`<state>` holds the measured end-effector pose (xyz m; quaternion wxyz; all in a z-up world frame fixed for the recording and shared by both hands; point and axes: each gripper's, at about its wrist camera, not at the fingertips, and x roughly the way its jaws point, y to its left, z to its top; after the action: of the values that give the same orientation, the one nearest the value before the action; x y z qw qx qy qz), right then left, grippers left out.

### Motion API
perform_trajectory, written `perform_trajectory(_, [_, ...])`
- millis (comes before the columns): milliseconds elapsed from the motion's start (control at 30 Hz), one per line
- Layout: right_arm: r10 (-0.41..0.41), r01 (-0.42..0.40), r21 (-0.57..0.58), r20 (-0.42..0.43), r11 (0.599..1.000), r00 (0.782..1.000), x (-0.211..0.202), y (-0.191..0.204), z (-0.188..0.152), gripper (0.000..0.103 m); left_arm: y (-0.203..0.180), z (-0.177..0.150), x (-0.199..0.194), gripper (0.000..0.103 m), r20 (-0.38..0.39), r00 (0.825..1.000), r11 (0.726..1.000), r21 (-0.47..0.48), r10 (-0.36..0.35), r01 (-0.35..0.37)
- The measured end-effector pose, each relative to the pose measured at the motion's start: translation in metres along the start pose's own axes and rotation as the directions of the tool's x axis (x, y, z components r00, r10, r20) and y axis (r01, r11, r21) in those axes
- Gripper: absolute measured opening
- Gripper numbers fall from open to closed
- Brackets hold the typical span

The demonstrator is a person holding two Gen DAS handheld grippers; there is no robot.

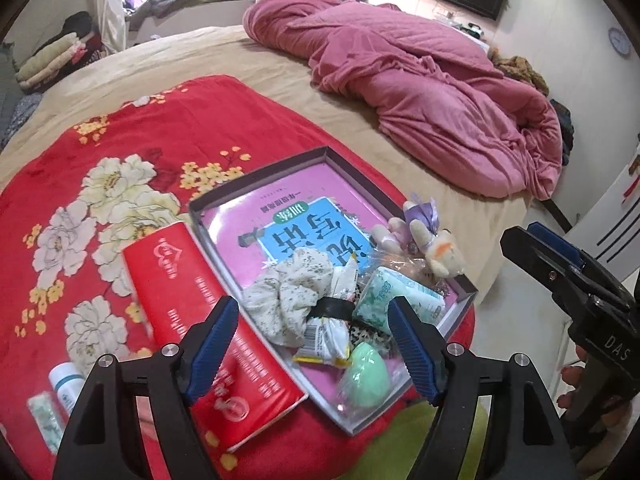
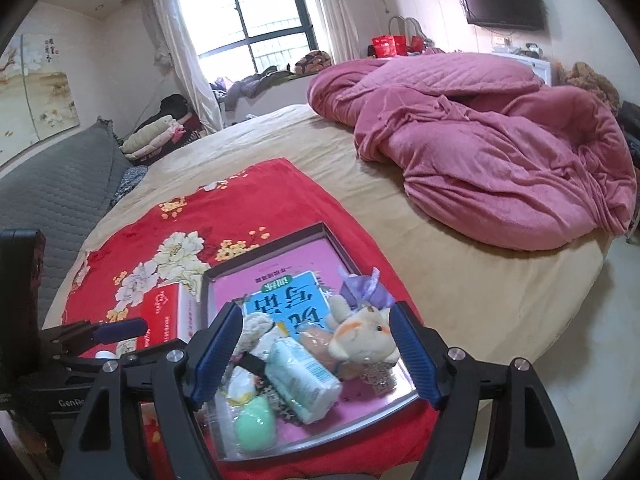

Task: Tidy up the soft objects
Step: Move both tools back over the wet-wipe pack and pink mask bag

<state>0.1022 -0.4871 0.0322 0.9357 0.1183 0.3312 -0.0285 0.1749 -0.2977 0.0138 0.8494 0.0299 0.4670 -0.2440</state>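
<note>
A shallow box (image 1: 256,178) (image 2: 264,240) with a pink printed bottom lies on a red flowered blanket (image 1: 100,152) (image 2: 224,200). In it lie a floral cloth scrunchie (image 1: 292,288), a green tissue pack (image 1: 396,296) (image 2: 300,376), a mint egg-shaped sponge (image 1: 366,376) (image 2: 254,424), a snack packet (image 1: 324,340) and a small plush toy (image 1: 436,244) (image 2: 364,336). My left gripper (image 1: 314,356) is open above the box's near end. My right gripper (image 2: 316,356) is open just above the tissue pack and plush toy, and shows at the right of the left wrist view (image 1: 560,268).
A red tissue box (image 1: 208,340) (image 2: 164,316) lies left of the box. A white bottle (image 1: 66,384) and another tissue pack (image 1: 44,420) lie at the blanket's near left. A crumpled pink quilt (image 1: 432,92) (image 2: 500,152) covers the far right of the bed.
</note>
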Motion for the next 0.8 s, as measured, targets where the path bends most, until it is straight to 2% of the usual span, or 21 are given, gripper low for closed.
perform_trajectory(300, [0.021,-0.02,-0.056,0.015,0.998,1.0,-0.024,0.033,-0.001,0.076,0.018,-0.015,-0.043,0.079,0.05,0.999,1.0,-0.022,0.008,-0.007])
perform_trajectory(800, [0.098,-0.096,-0.208,-0.001,0.973,0.995,-0.041,0.114,-0.009,0.076,0.088,-0.055,-0.105,0.079,0.109,0.992,0.987,-0.153,0.069,-0.052])
